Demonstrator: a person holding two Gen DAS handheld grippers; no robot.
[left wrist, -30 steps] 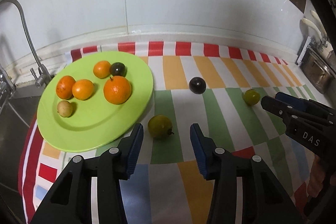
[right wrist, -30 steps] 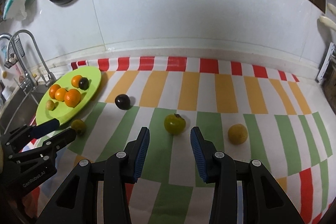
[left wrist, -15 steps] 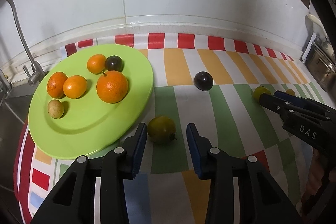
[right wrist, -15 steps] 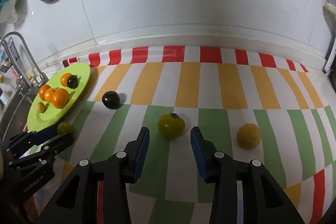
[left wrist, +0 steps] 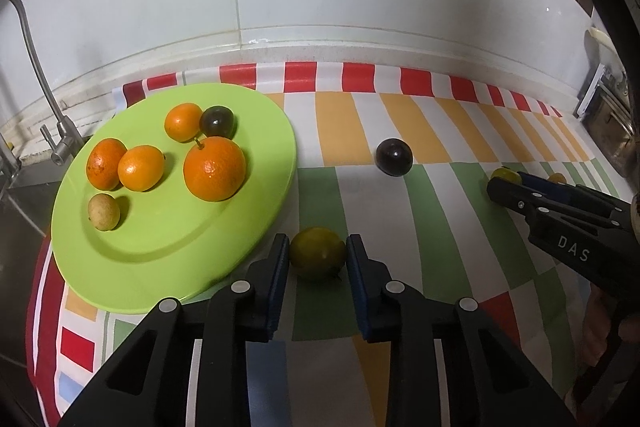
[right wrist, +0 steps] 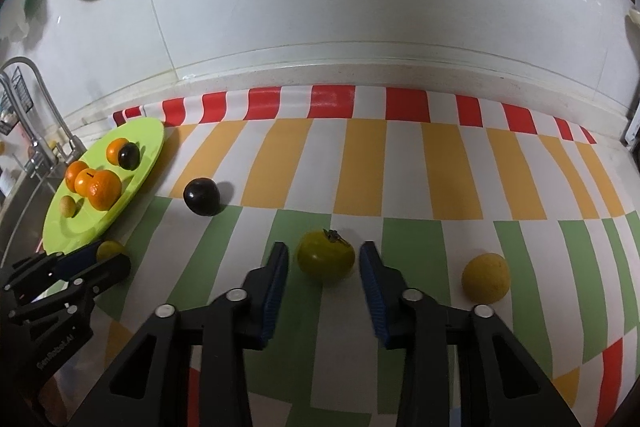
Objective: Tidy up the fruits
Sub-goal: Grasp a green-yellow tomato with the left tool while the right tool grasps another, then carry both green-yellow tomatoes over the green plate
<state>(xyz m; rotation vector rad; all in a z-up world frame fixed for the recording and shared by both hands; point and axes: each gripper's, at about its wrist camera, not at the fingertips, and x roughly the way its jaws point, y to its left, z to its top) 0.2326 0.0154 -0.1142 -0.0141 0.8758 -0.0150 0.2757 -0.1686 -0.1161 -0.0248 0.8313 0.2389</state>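
Both jaws bracket fruit: left gripper (left wrist: 318, 259) pinches a yellow-green fruit (left wrist: 317, 252) at lower centre beside the green plate (left wrist: 160, 251); right gripper (right wrist: 323, 263) is closing around a stemmed fruit (right wrist: 325, 255), narrow gaps remaining, ready for plating.

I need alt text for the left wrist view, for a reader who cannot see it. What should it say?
The left gripper closes its fingers on a yellow-green fruit lying on a striped cloth, just beside a green plate. The plate holds four oranges, a dark fruit and a small pale one. A dark plum lies further back, and the right gripper reaches in from the right.
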